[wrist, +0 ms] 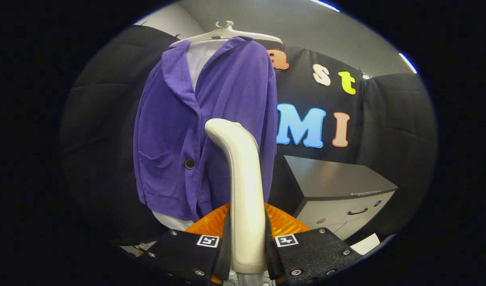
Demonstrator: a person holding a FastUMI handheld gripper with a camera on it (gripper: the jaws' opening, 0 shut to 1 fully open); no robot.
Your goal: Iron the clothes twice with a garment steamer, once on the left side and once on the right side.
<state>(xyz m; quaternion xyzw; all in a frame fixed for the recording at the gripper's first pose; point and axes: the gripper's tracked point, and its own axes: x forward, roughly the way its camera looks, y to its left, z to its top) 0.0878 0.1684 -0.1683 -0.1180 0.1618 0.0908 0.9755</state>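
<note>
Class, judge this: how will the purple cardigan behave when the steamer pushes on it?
The purple cardigan hangs loose from a hanger, so it probably yields and swings. Its folds suggest soft, floppy cloth. The hand-held gripper clamps the steamer.

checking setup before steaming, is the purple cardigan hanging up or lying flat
Hanging: the purple cardigan drapes from a white hanger, beyond the steamer handle gripped in the tool.

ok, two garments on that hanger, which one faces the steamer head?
The purple cardigan, the outer layer, buttoned in front. The white garment hangs under it, peeking out at collar and hem. The gripper is clamped on the steamer handle.
</note>
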